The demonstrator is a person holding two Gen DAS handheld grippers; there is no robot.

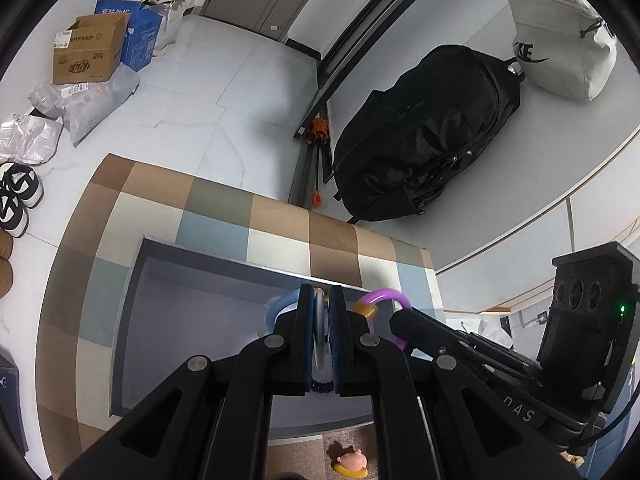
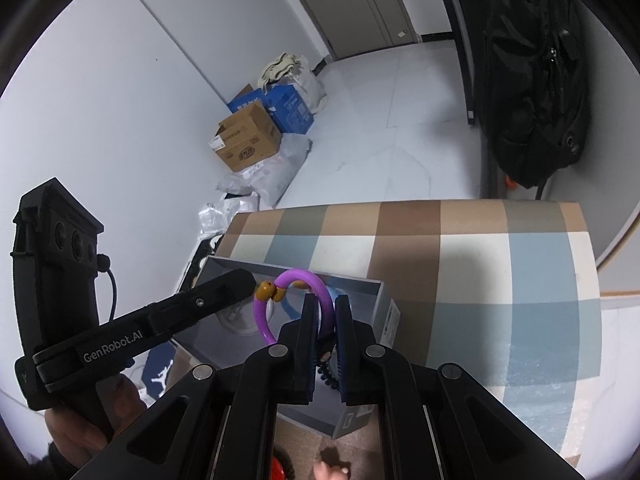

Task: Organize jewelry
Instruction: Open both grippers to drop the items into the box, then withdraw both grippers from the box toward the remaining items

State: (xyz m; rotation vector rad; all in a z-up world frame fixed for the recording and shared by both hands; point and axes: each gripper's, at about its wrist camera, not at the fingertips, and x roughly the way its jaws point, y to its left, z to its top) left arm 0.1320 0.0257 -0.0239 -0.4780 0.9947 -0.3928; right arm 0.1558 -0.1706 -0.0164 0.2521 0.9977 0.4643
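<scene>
A grey open box [image 1: 136,280] sits on the checkered tablecloth [image 1: 224,208]; it also shows in the right wrist view [image 2: 384,312]. My left gripper [image 1: 321,300] is shut on a pale blue-white bangle [image 1: 319,332] held over the box, with a light blue ring [image 1: 280,306] behind it. My right gripper [image 2: 323,308] is shut on a purple bangle [image 2: 304,278] with an amber clasp [image 2: 266,290], above the box's right end. The purple bangle shows in the left wrist view [image 1: 386,295] too. Black beads [image 2: 326,372] lie below the right fingers.
A black backpack [image 1: 432,128] and a white Nike bag [image 1: 560,40] lean on the wall. Cardboard and blue boxes [image 1: 92,52] and plastic bags lie on the floor at left. A small pink toy [image 1: 352,460] lies near the table's front edge.
</scene>
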